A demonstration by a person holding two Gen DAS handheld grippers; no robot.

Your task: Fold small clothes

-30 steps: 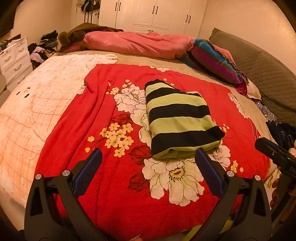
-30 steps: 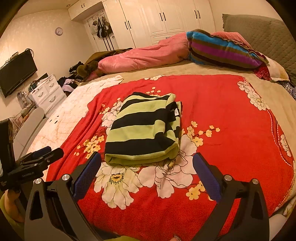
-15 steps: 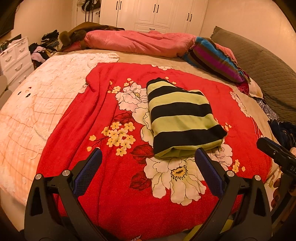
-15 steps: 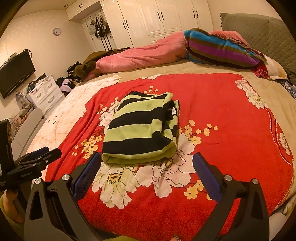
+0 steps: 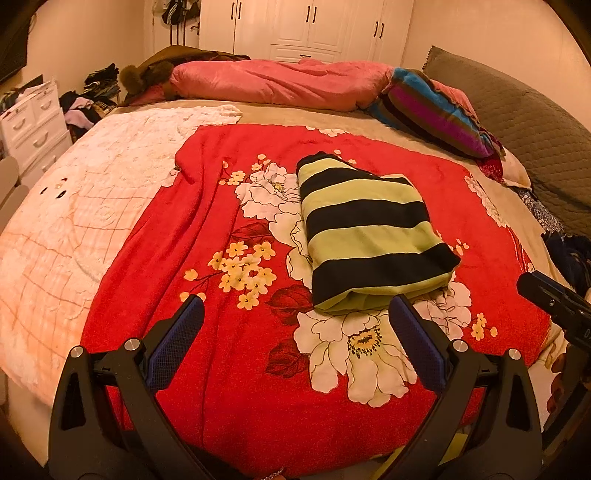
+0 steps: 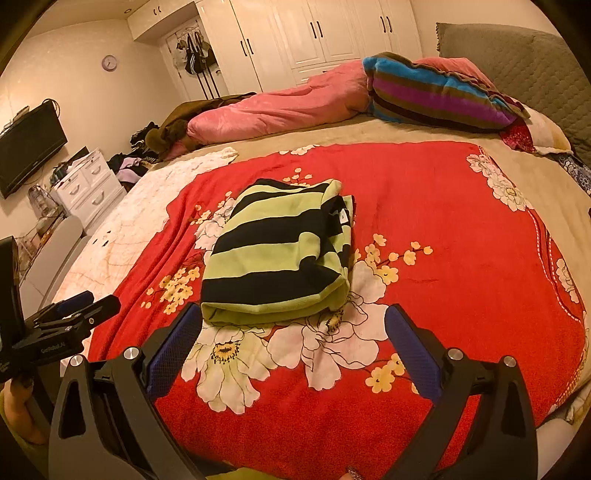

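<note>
Holding my left hand-held gripper [image 5: 295,326] and right hand-held gripper [image 6: 293,326] released and empty just short of the striped garment [image 5: 369,232], I judge the fold finished, so neither needs to touch it. The garment lies on the red floral blanket [image 5: 229,369], rolled edge nearest me, long axis running away toward the pink duvet [image 5: 280,83].

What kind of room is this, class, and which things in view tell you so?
Most likely a home bedroom: a bed under a red floral blanket, white wardrobes behind it, a drawer chest nearby.
</note>
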